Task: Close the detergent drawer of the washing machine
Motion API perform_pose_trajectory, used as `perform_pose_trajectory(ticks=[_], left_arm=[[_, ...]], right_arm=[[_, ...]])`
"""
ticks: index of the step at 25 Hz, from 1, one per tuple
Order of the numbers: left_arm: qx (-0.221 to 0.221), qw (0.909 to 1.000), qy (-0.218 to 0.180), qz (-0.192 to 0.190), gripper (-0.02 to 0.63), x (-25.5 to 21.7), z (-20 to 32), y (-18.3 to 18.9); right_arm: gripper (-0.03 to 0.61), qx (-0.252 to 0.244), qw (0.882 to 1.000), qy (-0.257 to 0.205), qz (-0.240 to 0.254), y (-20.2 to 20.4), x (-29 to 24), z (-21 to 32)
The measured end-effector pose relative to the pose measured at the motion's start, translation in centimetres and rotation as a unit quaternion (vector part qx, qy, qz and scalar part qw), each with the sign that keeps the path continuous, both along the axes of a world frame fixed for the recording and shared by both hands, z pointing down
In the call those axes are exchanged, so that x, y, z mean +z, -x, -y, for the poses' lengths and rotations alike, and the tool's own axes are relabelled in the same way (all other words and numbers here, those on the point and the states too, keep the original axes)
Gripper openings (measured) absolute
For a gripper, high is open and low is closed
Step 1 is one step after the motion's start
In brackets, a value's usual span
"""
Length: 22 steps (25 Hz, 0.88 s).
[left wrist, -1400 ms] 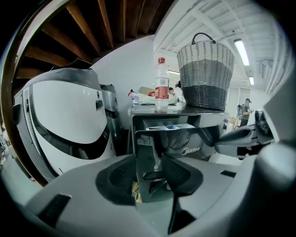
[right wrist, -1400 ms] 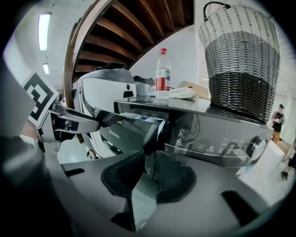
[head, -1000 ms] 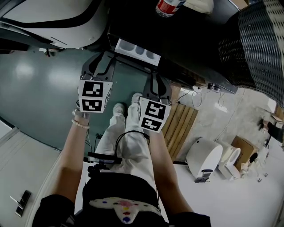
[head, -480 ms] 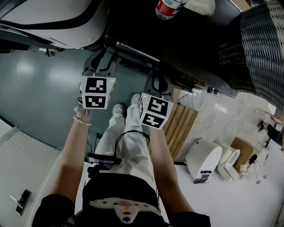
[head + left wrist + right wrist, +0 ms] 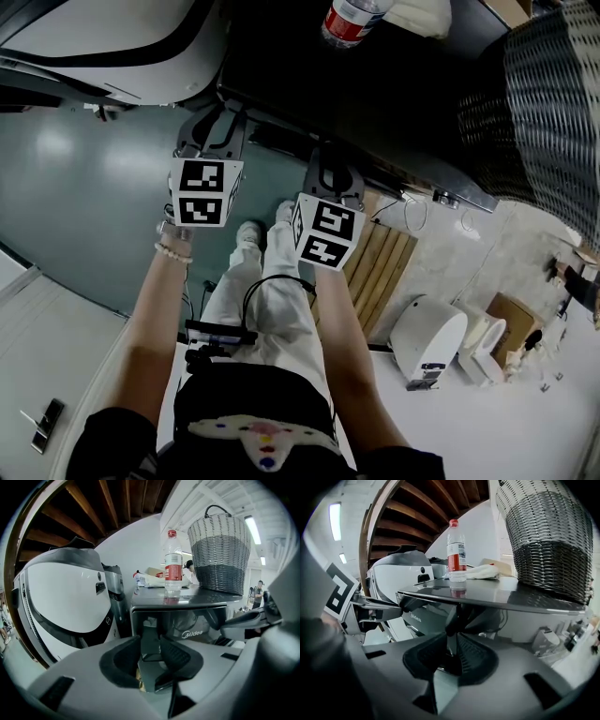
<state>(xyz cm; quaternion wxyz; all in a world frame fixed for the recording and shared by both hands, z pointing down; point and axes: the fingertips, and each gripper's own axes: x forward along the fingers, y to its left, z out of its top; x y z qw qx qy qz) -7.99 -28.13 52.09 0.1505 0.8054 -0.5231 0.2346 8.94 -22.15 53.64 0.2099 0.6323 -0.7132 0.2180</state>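
Observation:
The dark washing machine (image 5: 375, 84) fills the top of the head view, with its front panel (image 5: 187, 620) close ahead in the left gripper view. The detergent drawer (image 5: 281, 131) sits pushed in under the top edge, and none of its white compartments show. My left gripper (image 5: 214, 127) is at the drawer front. Its jaws are closing, still apart at the tips (image 5: 157, 641), and the pads press on nothing. My right gripper (image 5: 330, 173) is at the panel (image 5: 422, 613) further right. Its jaws (image 5: 452, 639) leave a narrow slit and hold nothing.
A water bottle (image 5: 352, 19), a white cloth (image 5: 417, 14) and a tall wicker basket (image 5: 534, 103) stand on the machine's top. A white rounded appliance (image 5: 112, 47) stands to the left. A wooden pallet (image 5: 380, 262) lies on the floor by my legs.
The drawer's white compartments, in view a second ago, have slid into the machine. Both grippers have moved a little toward the machine's front.

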Motion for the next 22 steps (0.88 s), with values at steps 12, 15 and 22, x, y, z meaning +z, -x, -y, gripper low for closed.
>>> perform_pose_trajectory(ticks=[12, 15, 22], left_arm=[[0.0, 0.9997, 0.024, -0.001, 0.075, 0.4, -0.3, -0.4], [-0.008, 0.9997, 0.022, -0.004, 0.023, 0.0, -0.4, -0.4], [0.002, 0.9997, 0.007, -0.023, 0.011, -3.3, -1.6, -1.3]], right_arm=[[0.059, -0.027, 0.999, 0.006, 0.033, -0.3, -0.1, 0.0], [0.034, -0.042, 0.999, 0.004, 0.027, -0.5, -0.5, -0.3], [0.005, -0.066, 0.998, -0.008, 0.018, -0.5, -2.9, -1.2]])
